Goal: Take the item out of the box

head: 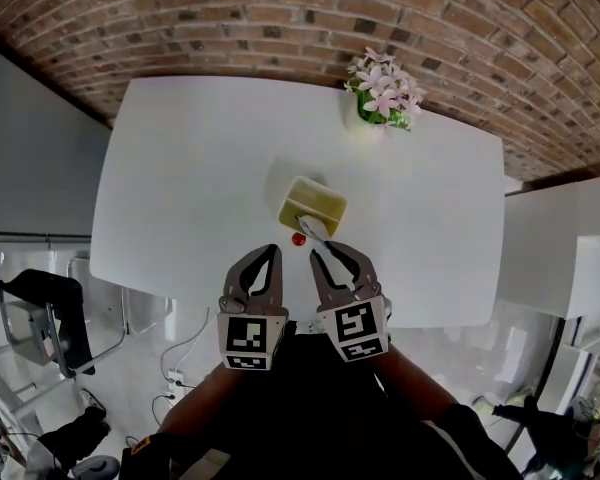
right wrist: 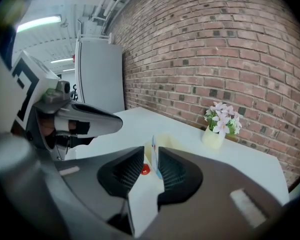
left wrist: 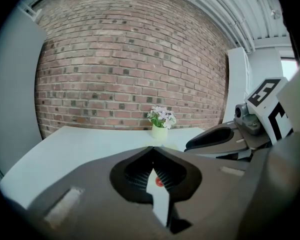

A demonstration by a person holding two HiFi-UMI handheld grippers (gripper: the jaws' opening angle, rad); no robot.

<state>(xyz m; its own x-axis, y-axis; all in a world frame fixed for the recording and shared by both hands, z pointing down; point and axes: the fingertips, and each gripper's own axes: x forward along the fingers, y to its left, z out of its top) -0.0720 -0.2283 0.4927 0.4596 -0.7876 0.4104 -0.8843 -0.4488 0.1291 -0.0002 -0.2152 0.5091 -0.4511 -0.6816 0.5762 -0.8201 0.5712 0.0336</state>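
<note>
A pale yellow box (head: pixel 315 206) stands open near the middle of the white table (head: pixel 180 188). A thin white and blue card (head: pixel 310 227) leans out of its near side, upright between the jaws of my right gripper (head: pixel 327 252). In the right gripper view the card (right wrist: pixel 153 143) stands by the right-hand pad, with a gap on its left side, so this gripper (right wrist: pixel 151 149) is open. A small red ball (head: pixel 299 239) lies on the table just in front of the box. My left gripper (head: pixel 271 251) hovers beside it, tips together, holding nothing.
A pot of pink flowers (head: pixel 383 98) stands at the table's far edge by the brick wall. A white cabinet (right wrist: pixel 97 74) stands beyond the table. A white counter (head: pixel 560 248) is to the right, and dark equipment (head: pixel 40 308) sits on the floor at left.
</note>
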